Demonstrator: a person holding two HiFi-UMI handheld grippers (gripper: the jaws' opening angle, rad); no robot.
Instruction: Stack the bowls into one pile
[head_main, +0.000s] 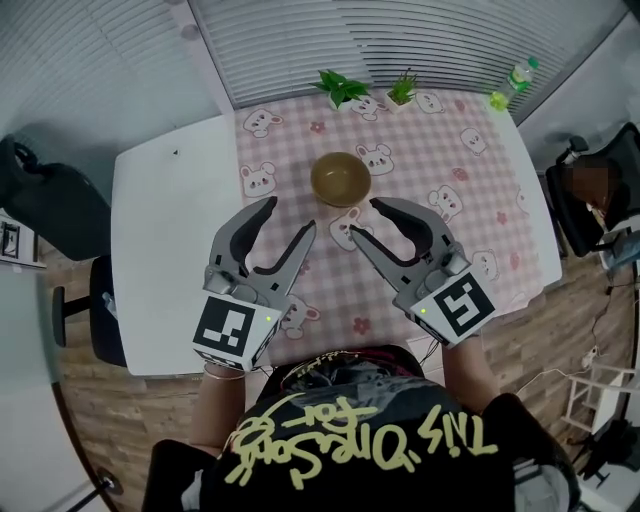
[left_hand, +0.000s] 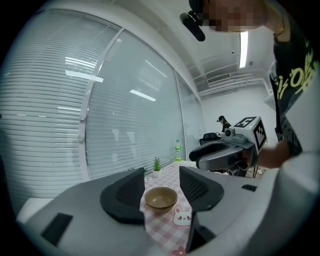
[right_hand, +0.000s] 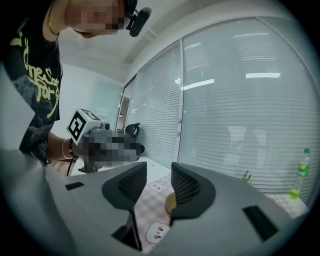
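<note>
Over on the left, the white table (head_main: 165, 250) runs out bare beside the pink checked cloth with bear prints (head_main: 480, 190). The left gripper (head_main: 289, 215) hangs above the near part of that cloth. Its jaws are parted and grip nothing; in its own view the pile shows through the gap, some way off.

That pile of glossy olive-brown round bowls (head_main: 340, 178) stands at the middle of the cloth. The bowls are nested one inside another, and the rims look level as far as I can make out. I see no loose bowl anywhere.

The right gripper (head_main: 365, 218) mirrors the left on the other side, with its jaws likewise apart, empty and clear of the pile. Beyond it, small green potted plants (head_main: 340, 88) and a green plastic bottle (head_main: 513, 82) sit along the far edge.

To my eye the stacking is done, and the step in hand is getting away cleanly. That is best done by drawing both grippers up and back toward the body with the jaws loose. The tips should never dip to the rim, since a knock there could slide the top bowl askew.
</note>
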